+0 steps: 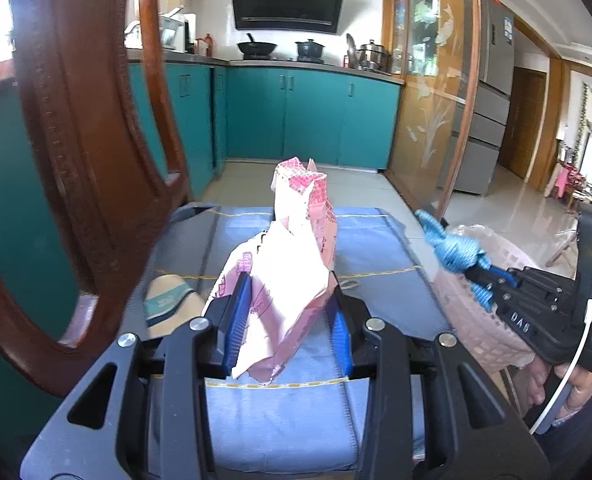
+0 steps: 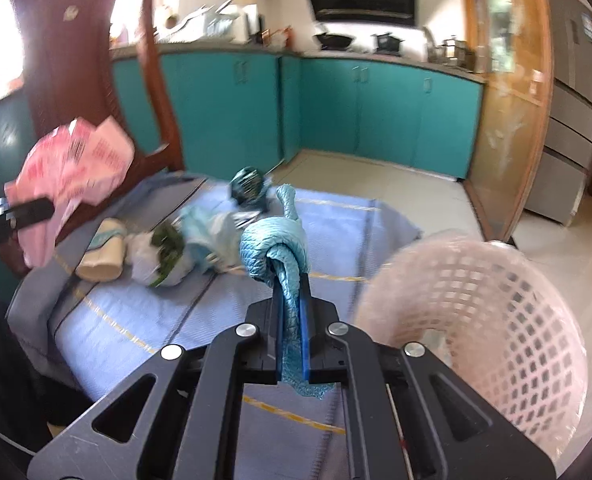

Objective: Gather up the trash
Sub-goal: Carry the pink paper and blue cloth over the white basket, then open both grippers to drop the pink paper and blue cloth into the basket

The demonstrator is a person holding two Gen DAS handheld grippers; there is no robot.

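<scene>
My left gripper (image 1: 288, 308) is shut on a crumpled pink and white paper bag (image 1: 296, 248), held upright above the blue cloth (image 1: 288, 412). The same pink bag (image 2: 72, 168) shows at the left of the right wrist view. My right gripper (image 2: 292, 292) is shut on a knotted blue textured wrapper (image 2: 278, 248), lifted off the cloth; in the left wrist view this right gripper (image 1: 481, 276) and the blue wrapper (image 1: 451, 246) hover over the pink mesh basket (image 1: 491, 320). The basket (image 2: 495, 304) stands at the right of the cloth.
On the blue cloth (image 2: 136, 320) lie a paper cup (image 2: 104, 256) on its side, a white bag with green leaves (image 2: 164, 260), a pale teal wrapper (image 2: 208, 232) and a dark teal ball (image 2: 248, 186). A carved wooden chair back (image 1: 80, 160) rises at the left.
</scene>
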